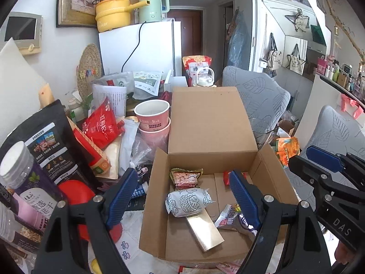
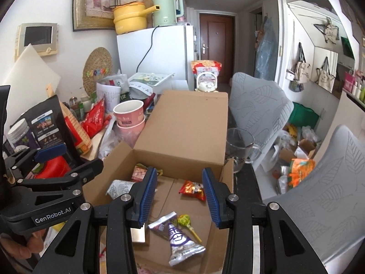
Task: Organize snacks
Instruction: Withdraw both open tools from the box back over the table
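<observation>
Two empty grippers hang over an open cardboard box (image 1: 212,123) of snacks on a crowded table.

Largest first: the box sits between a snack heap at left and grey chairs (image 2: 257,105) at right. Inside lie a fish-print packet (image 1: 187,202), a gold bar (image 1: 204,233), a red packet (image 2: 192,190), a purple-silver wrapper (image 2: 180,242) and a lollipop (image 2: 184,220). The left gripper (image 1: 182,196) spreads wide; the right gripper (image 2: 180,196) stands narrower, nothing between its fingers.
</observation>
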The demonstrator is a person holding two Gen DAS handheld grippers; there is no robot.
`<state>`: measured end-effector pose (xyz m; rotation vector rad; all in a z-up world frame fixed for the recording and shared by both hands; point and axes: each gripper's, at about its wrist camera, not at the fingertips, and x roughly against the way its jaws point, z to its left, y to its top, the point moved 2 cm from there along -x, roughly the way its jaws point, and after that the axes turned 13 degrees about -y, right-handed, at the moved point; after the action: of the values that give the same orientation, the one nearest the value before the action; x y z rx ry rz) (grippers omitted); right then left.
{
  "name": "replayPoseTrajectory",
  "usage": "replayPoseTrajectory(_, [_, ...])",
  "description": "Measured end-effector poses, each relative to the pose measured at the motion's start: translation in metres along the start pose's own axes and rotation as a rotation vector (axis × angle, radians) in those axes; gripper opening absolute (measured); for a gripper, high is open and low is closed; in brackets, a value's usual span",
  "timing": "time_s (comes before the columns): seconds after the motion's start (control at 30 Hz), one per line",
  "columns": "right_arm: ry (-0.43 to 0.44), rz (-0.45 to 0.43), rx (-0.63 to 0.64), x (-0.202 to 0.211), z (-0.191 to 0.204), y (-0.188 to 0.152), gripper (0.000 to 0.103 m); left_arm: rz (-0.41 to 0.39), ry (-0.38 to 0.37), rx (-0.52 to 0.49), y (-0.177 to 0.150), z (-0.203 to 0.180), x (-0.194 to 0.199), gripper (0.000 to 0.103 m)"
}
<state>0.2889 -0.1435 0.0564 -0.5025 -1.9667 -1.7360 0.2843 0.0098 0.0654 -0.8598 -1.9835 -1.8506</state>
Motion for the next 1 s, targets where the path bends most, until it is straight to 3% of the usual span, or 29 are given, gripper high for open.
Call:
replayPoseTrajectory(0.43, [0.012, -0.111, 0.014, 0.081, 0.0, -0.008, 0.041, -0.106, -0.051, -0.025, -0.014, -0.019, 0.086, 0.083])
replayPoseTrajectory(1.0, [0.039, -0.167, 0.024, 0.153, 0.006, -0.052, 0.048, -0.115, -0.099, -0.063, -0.062, -0.041, 0.152, 0.083])
